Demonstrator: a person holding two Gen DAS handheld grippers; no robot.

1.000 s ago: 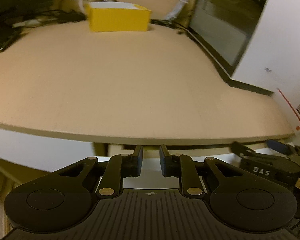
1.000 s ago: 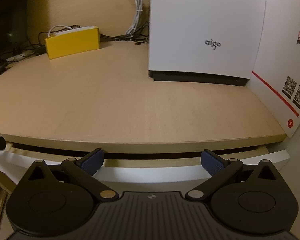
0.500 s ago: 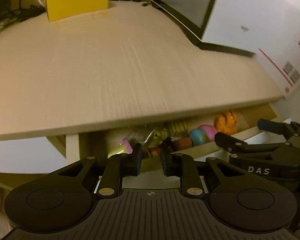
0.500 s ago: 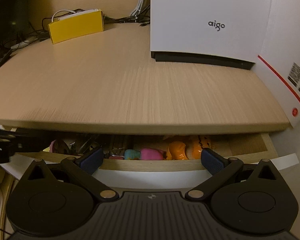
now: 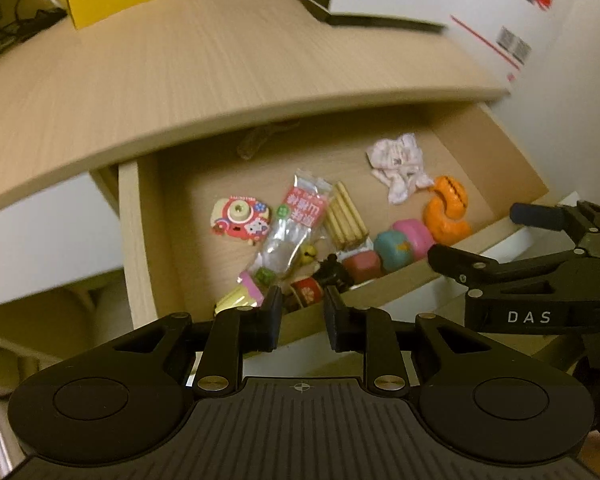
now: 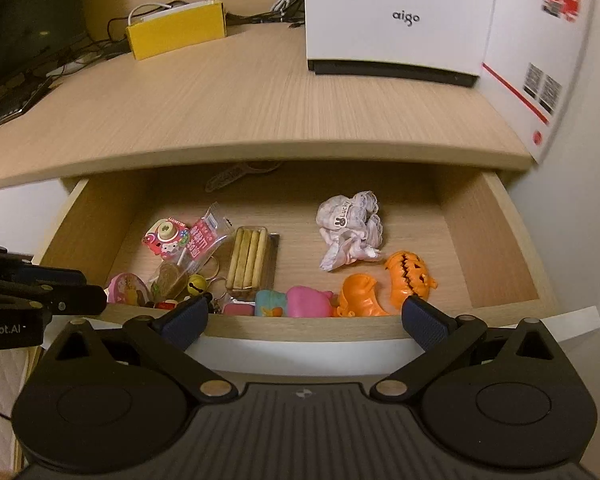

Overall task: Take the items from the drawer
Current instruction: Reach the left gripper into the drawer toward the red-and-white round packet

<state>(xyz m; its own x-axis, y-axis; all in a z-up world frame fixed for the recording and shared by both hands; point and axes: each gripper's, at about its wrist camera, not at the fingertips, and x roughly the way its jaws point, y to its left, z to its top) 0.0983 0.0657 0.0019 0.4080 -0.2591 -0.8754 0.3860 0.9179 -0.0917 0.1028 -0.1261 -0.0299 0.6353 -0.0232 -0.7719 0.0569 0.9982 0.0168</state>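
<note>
The wooden drawer [image 6: 300, 328] stands pulled out under the desktop [image 6: 260, 112]. Inside lie a pink cartoon toy [image 6: 166, 238], a red snack packet [image 6: 202, 240], a biscuit-stick pack [image 6: 252, 258], a crumpled cloth [image 6: 350, 232], an orange pumpkin toy [image 6: 410, 276], and teal [image 6: 270, 302] and pink [image 6: 306, 300] squishies. My left gripper [image 5: 302, 312] hangs over the drawer's front edge near its left end. Its jaws are opening with a narrow gap, and no item is pinched between them. My right gripper [image 6: 304, 316] is wide open in front of the drawer front, holding nothing.
On the desk stand a yellow box [image 6: 176, 34] with cables, a white "aigo" case [image 6: 396, 20] and a white carton with a red stripe [image 6: 540, 40]. A dark keyboard edge [image 6: 12, 100] lies at the far left. The right half of the drawer floor is bare.
The drawer went from shut to pulled well out, so its contents came into view. Both grippers drew back with it, and the left jaws widened slightly.
</note>
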